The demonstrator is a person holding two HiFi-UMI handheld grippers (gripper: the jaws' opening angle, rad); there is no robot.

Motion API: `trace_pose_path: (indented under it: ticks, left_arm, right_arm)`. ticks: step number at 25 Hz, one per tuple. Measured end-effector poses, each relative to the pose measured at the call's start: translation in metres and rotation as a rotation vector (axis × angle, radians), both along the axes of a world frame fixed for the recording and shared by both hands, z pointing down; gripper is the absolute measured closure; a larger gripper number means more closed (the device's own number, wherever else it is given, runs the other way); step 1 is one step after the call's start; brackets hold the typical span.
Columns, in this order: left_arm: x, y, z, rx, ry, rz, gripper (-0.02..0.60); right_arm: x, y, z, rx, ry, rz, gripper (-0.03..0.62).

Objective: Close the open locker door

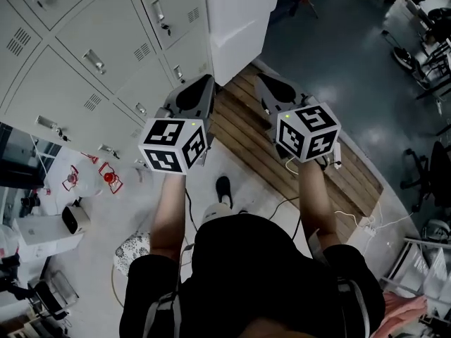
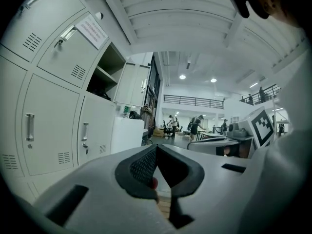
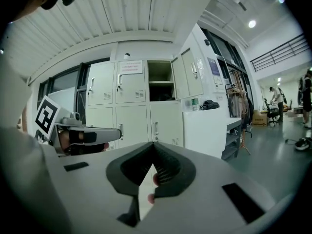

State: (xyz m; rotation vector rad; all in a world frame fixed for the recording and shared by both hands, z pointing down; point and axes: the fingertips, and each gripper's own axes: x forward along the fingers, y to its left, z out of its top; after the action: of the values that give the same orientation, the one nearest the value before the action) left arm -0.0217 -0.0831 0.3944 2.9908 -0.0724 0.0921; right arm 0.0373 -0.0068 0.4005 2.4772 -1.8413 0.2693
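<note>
Right gripper view: door (image 3: 190,74) is seen open well ahead, left gripper (image 2: 157,146) and right gripper (image 3: 153,143) pressed together, empty; approach step is judged in hand, door face to be reached and pushed next.

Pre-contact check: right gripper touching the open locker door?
Apart. Right gripper view shows the open locker door well beyond the right gripper, its jaws together, open room between them.

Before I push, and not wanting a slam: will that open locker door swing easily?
Probably easily: the door looks like thin sheet metal, likely light and stiff, swinging as one panel about its hinged edge. No damper shows, so a hard shove may make it clang or bounce back.
</note>
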Motion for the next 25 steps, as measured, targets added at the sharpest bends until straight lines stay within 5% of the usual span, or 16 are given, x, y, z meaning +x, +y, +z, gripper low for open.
trace_pose_path:
  ticks: [12, 25]
  left_arm:
    - [0.063, -0.082, -0.023, 0.024, 0.014, 0.067, 0.565]
    - [0.1, -0.112, -0.011, 0.019, -0.019, 0.108, 0.565]
  right_arm:
    - [0.07, -0.067, -0.022, 0.032, 0.017, 0.083, 0.589]
    - [0.12, -0.094, -0.023, 0.008, 0.009, 0.125, 0.589]
